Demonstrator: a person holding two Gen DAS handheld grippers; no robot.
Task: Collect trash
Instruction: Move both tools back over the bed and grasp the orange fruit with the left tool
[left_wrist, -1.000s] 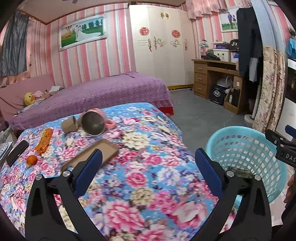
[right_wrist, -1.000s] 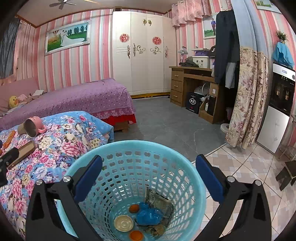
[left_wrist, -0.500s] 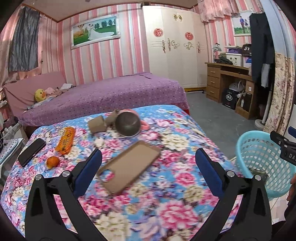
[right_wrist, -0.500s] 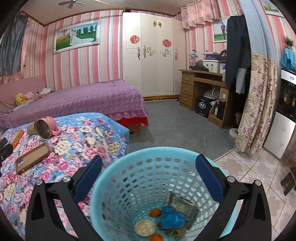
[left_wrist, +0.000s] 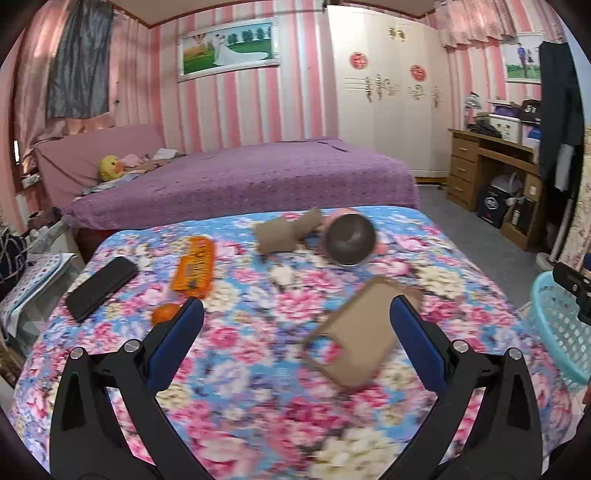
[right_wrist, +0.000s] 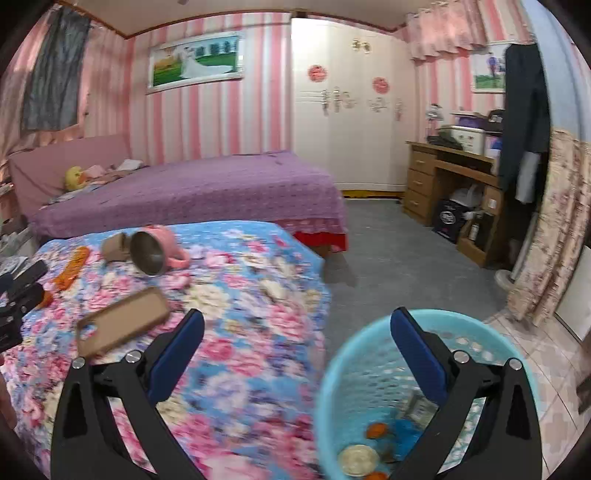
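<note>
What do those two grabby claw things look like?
Both look the same. The left tool and right tool each have two black, triangle-framed plastic arms with cut-out holes and small silver bolts. Flat blue pads line the inside of the fingers. No cables or sleeves show.

Even, soft indoor light; fisheye bending with dark corners; motion blur smears both views.

Both wrist views look across the floral bedspread (left_wrist: 258, 387); the right also overlooks the basket (right_wrist: 332, 387).
</note>
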